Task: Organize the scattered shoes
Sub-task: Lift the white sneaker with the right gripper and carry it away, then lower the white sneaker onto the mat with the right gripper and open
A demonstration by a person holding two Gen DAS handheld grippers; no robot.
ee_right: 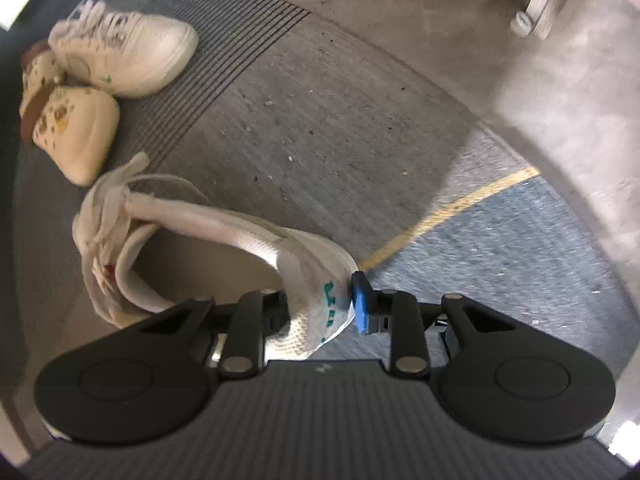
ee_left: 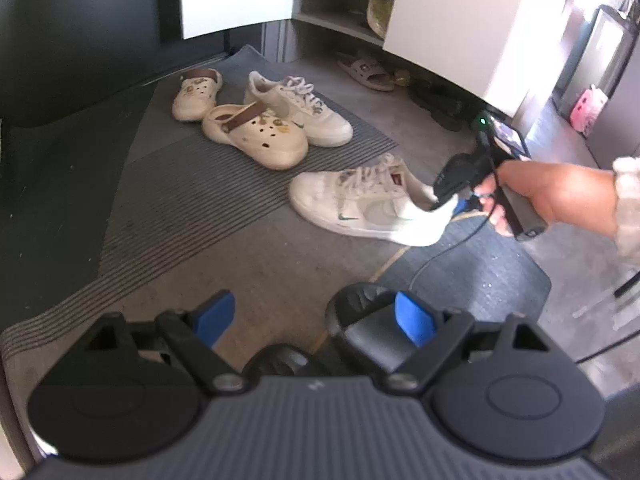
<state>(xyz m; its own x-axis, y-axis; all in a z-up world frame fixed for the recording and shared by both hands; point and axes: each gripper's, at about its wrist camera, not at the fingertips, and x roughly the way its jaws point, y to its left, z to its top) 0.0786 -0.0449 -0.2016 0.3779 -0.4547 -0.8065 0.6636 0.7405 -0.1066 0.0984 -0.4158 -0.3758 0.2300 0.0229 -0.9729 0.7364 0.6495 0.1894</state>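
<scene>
Right gripper (ee_right: 320, 304): clamped tight on the heel collar of the near white sneaker (ee_left: 352, 200), one blue pad (ee_right: 362, 304) pressed on the outside of the heel, the other finger down inside the shoe.
Right hand (ee_left: 560, 196): wrapped round the gripper's handle, coming in from the right, sleeve cuff at the edge.
Left gripper (ee_left: 312, 320): jaws wide apart, nothing between the blue pads, hanging over the floor near the grey mat (ee_left: 180, 192).
Gripped sneaker: sits on the floor between the striped mat and a blue mat (ee_left: 480, 272) with a yellow border, toe pointing left.
Writing: green swoosh on the sneaker's side and green lettering on its heel tab, too blurred to read.
Other shoes: second white sneaker (ee_left: 300, 108) and two cream clogs (ee_left: 256, 136) with brown straps, bunched together on the far part of the mat, well apart from the held one.
Beyond: open white cabinet (ee_left: 348, 4) with shelves, a slipper (ee_left: 366, 70) on the floor below it.
Trailing: a black cable (ee_left: 436, 256) runs from the right gripper across the blue mat.
</scene>
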